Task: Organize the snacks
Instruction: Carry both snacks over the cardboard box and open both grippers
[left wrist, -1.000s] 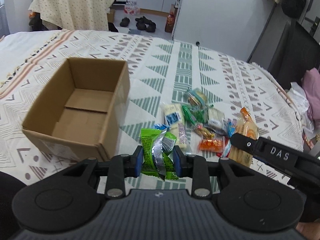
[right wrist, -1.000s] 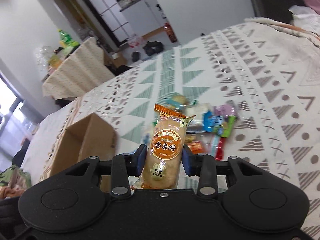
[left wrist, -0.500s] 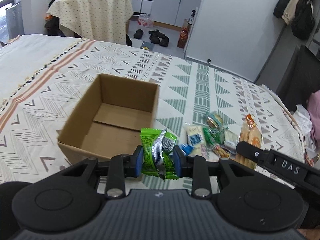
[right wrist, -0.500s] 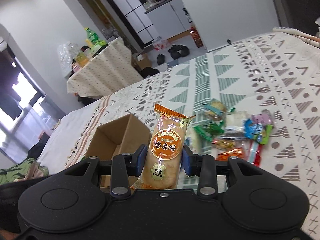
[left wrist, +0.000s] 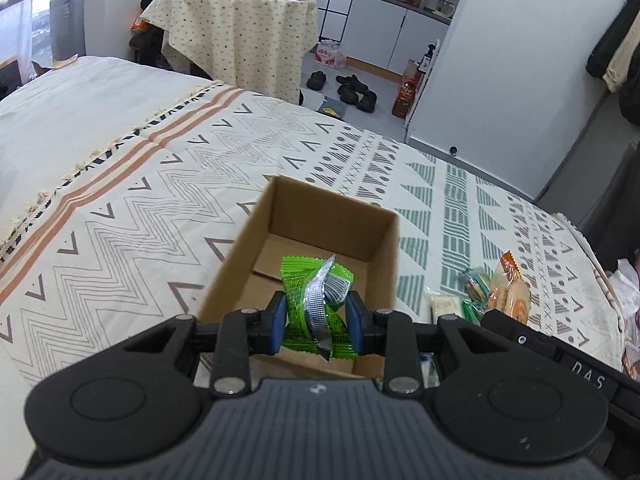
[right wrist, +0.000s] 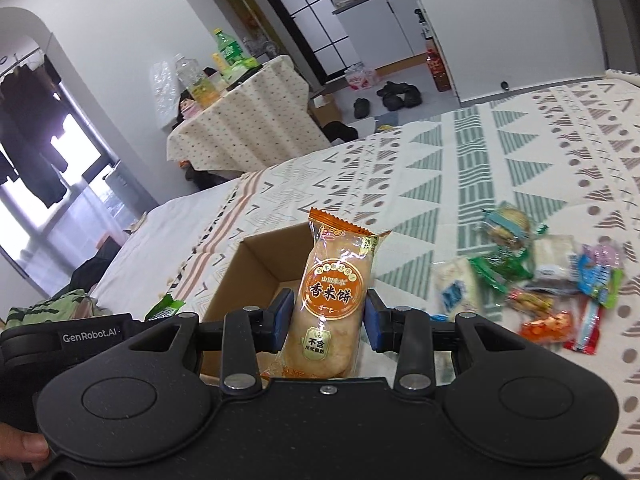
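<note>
Left tool [left wrist: 316,322] is clenched on a green packet [left wrist: 316,300], its blue pads [left wrist: 279,322] pressing both sides of the crumpled wrapper, whose silver seam runs down the front. In the left wrist view the packet hangs over the near end of an open cardboard box [left wrist: 384,240]; the box sits on the patterned bed cover [left wrist: 160,200] and its floor shows only bare cardboard flaps. At 3 o'clock of the box, a few snacks [left wrist: 456,300] lie on the cover, partly hidden behind the right tool's black body.

Right tool [right wrist: 330,320] grips an orange rice-cracker pack [right wrist: 334,300], held upright with its crimped top edge pointing to 12 o'clock; the pads press both long sides. In the right wrist view the pack stands in front of the box [right wrist: 256,268], which lies at 11 o'clock of it. At 3 o'clock, a loose pile of snacks [right wrist: 532,284] rests on the cover [right wrist: 460,160]: green, blue, white, orange and red wrappers, touching or overlapping one another. At 9 o'clock the left tool's body shows, with a tip of the green packet [right wrist: 164,308] poking above it. A thumb [right wrist: 28,446] shows at the lower left edge.

Beyond the bed, at 12 o'clock in both views, a desk [left wrist: 240,28] draped in a dotted cloth carries bottles, and shoes [left wrist: 352,86] lie on the floor.
</note>
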Demonstrator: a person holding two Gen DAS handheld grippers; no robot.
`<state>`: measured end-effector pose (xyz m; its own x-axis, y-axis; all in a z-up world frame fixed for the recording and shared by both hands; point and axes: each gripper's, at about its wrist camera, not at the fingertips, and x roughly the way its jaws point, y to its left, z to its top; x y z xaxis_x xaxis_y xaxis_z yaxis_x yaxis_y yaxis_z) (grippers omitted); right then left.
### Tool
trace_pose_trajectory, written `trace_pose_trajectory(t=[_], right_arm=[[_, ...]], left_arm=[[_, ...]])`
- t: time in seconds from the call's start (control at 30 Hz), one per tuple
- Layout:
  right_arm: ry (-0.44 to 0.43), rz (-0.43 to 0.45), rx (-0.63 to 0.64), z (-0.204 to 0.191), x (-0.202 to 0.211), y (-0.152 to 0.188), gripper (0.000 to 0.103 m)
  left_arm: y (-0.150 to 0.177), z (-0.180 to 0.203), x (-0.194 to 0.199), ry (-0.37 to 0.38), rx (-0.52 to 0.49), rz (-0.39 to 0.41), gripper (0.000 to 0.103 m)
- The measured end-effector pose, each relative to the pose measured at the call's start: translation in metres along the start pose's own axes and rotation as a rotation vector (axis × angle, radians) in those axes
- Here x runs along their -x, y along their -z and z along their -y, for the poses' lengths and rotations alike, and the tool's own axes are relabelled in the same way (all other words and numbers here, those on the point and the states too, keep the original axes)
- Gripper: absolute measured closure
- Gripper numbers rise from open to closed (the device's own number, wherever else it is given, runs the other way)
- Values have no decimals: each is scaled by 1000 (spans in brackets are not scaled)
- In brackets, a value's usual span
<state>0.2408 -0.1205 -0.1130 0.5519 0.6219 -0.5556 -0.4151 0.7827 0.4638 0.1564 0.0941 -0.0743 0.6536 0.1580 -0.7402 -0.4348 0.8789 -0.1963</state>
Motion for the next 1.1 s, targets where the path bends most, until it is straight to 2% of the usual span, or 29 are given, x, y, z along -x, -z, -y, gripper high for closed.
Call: trace_pose_trajectory(t=[0.4,0.57,0.8,0.93,1.0,1.07,1.1], right_arm=[[-11,-51,31,-26,-39,3,66],[-14,-57,38,-33,-47,0,66],[-23,-83,42,-40,-61,0,66],[-53,-109,51,-48,-68,2,65],[-76,-121,54,-52,-70,5,62],[-88,-123,45,-53,-70,6,43],[-83,-119,43,-52,-69,7,41]], left_arm=[[-15,-33,-32,18,58,-45,72],[-17,-38,-47,16,61,-89,72],[-20,-45,-56,4,63,-125,68],[-22,-48,-53,-5,59,-131,62],[-23,-50,-50,-9,56,-130,58],[-24,-51,-47,-22,50,-122,49],[-25,-51,-45,-32,47,-120,46]])
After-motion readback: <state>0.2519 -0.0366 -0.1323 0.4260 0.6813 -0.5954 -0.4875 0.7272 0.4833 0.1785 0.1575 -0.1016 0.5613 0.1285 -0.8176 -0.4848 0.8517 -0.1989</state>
